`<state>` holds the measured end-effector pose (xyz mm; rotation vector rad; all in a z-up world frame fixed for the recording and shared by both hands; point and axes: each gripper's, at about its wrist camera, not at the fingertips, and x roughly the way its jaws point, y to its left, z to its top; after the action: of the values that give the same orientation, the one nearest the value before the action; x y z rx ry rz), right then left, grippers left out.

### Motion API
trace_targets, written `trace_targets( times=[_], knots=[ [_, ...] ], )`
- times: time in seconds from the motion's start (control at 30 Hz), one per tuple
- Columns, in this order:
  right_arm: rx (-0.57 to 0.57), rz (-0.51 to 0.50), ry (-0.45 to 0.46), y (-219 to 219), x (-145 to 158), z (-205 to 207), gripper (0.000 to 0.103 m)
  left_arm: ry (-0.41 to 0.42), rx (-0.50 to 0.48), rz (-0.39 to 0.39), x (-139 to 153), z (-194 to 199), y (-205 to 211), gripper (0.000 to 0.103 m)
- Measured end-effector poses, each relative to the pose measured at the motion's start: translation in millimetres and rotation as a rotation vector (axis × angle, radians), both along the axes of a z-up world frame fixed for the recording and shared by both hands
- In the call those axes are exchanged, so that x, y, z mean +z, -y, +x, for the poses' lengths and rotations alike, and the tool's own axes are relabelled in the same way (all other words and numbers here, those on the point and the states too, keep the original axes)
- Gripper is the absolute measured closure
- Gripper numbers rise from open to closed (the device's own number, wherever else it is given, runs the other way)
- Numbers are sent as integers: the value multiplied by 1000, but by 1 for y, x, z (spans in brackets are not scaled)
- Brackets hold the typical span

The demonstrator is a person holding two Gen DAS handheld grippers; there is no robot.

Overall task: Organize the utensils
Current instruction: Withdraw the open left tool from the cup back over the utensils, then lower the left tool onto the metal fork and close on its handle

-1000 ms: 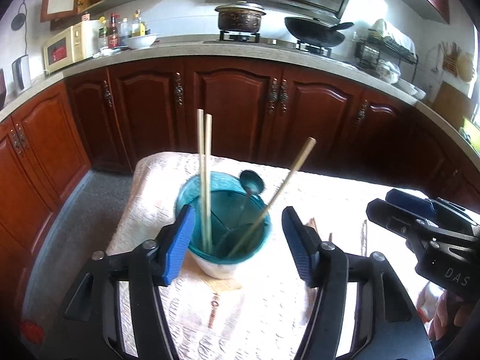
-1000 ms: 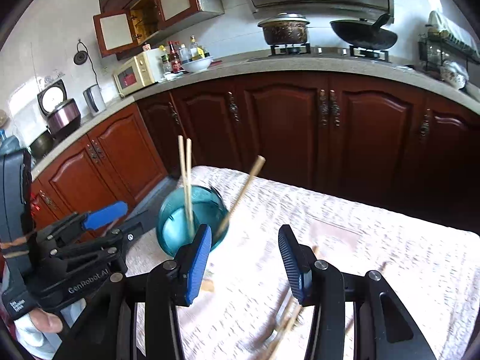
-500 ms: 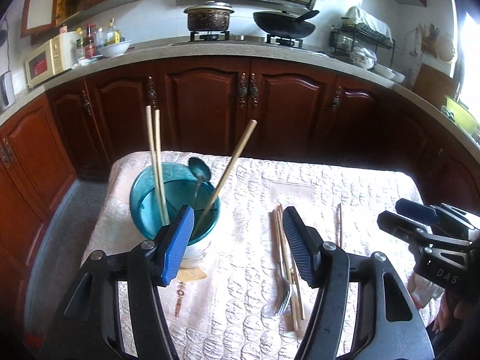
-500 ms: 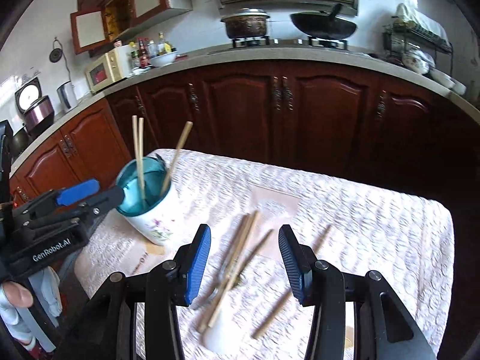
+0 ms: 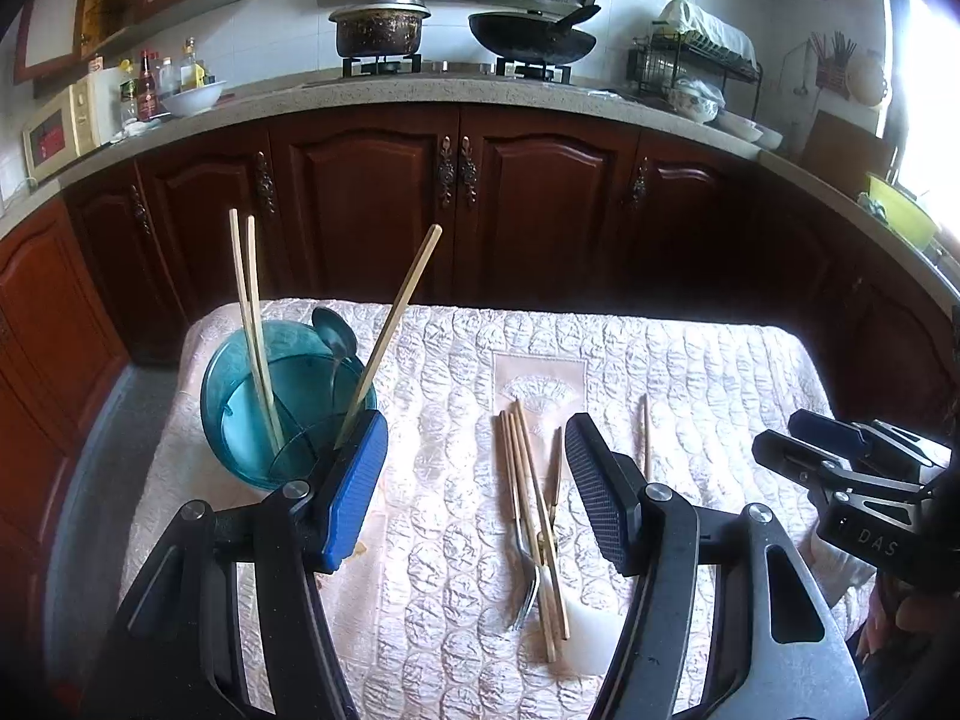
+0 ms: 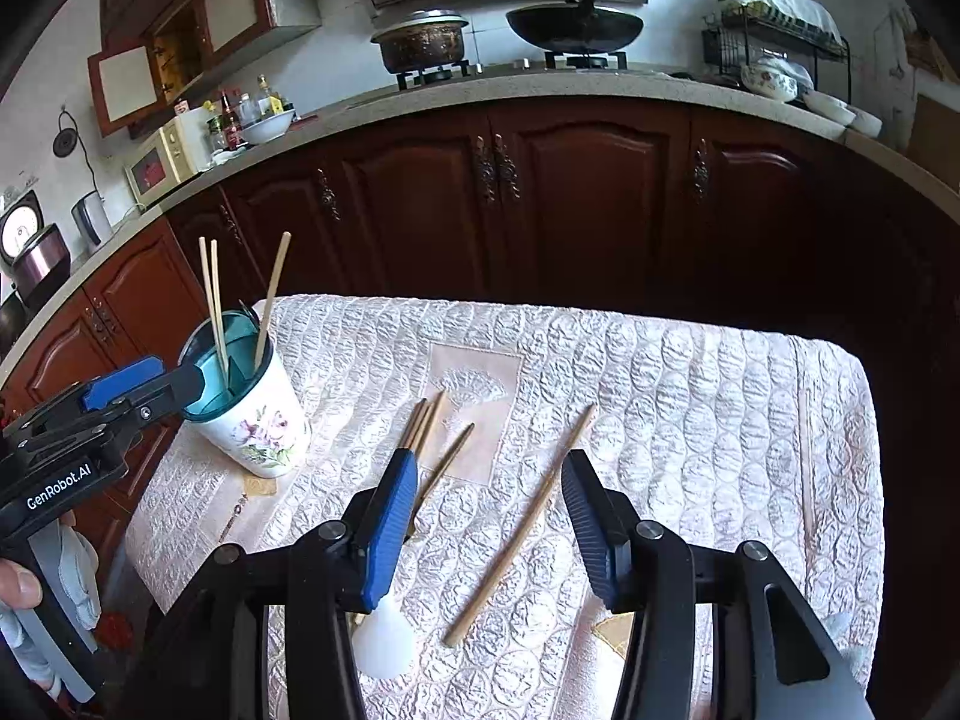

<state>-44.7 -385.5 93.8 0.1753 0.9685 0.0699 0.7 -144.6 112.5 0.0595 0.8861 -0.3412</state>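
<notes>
While the kitchen's dark wood cabinets [image 5: 372,210] curve behind it, a table under a pale quilted cloth [image 6: 690,396] fills the middle of both views; near its left edge stands a white floral utensil holder [image 6: 264,432] with a teal insert, upright, holding three chopsticks [image 5: 252,324] and a ladle [image 5: 333,330]; the left gripper [image 5: 474,480] hovers above the cloth with its jaws wide apart and nothing between the pads, the holder just beyond its left finger; the right gripper [image 6: 489,516] hangs likewise unclenched, its jaws having just been opening, empty, above a single loose chopstick [image 6: 522,528]; beside that lies a bundle of chopsticks [image 5: 531,516] with a fork [image 5: 523,576] and a white plastic spoon [image 6: 384,642].
</notes>
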Motion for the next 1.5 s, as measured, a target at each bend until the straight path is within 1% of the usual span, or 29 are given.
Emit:
trace_targets(
  times=[0.13, 0.27, 0.4, 0.47, 0.53, 0.57, 0.6, 0.63, 0.7, 0.8, 0.9, 0.97, 1.0, 1.03, 1.13, 1.17, 1.23, 1.27, 1.3, 1.33, 1.4, 1.43, 1.5],
  knots=[
    [-12, 3, -17, 4, -9, -1, 54, -28, 3, -12, -8, 2, -1, 42],
    [-27, 12, -52, 9, -23, 0, 52, -101, 12, -34, -23, 9, -8, 42],
    [-36, 26, -89, 15, -43, 2, 50, -161, -5, -32, -43, 10, -7, 42],
    [-39, 54, -119, 20, -59, 5, 50, -183, -21, -23, -54, 9, -3, 42],
    [-39, 79, -151, 23, -72, 9, 52, -216, -44, -23, -67, 9, 1, 42],
    [-28, 91, -171, 21, -79, 11, 56, -232, -54, -23, -73, 8, 3, 43],
    [-16, 102, -179, 20, -82, 13, 60, -244, -61, -24, -78, 7, 5, 45],
    [0, 122, -187, 17, -87, 15, 60, -259, -70, -27, -84, 7, 7, 51],
    [18, 152, -192, 12, -92, 17, 60, -299, -83, -25, -97, 10, 12, 58],
    [23, 155, -208, 5, -101, 23, 60, -348, -75, -31, -117, 19, 15, 59],
    [10, 173, -222, 5, -108, 27, 60, -375, -90, -40, -131, 26, 21, 59],
    [6, 176, -230, 6, -111, 28, 60, -396, -97, -21, -144, 31, 28, 59],
    [4, 175, -234, 6, -112, 28, 60, -405, -95, -12, -150, 34, 31, 63],
    [2, 175, -237, 7, -113, 28, 60, -417, -92, -7, -156, 36, 33, 71],
    [-1, 179, -242, 9, -114, 29, 60, -458, -76, -8, -174, 44, 37, 75],
    [-2, 180, -242, 10, -114, 29, 60, -459, -68, -26, -177, 46, 35, 76],
    [-4, 182, -242, 11, -114, 30, 60, -470, -57, -44, -178, 51, 33, 83],
    [-5, 183, -243, 12, -114, 30, 60, -484, -58, -54, -180, 51, 33, 88],
    [-8, 186, -244, 12, -115, 30, 60, -499, -64, -64, -181, 50, 34, 90],
    [-12, 189, -246, 13, -116, 31, 60, -503, -86, -58, -182, 47, 37, 90],
    [-17, 195, -252, 14, -118, 32, 60, -473, -102, -12, -183, 42, 40, 91],
    [-19, 199, -253, 14, -118, 32, 60, -479, -88, -27, -184, 43, 36, 95],
    [-17, 205, -250, 13, -118, 31, 60, -495, -56, -54, -184, 47, 28, 99]
  ],
)
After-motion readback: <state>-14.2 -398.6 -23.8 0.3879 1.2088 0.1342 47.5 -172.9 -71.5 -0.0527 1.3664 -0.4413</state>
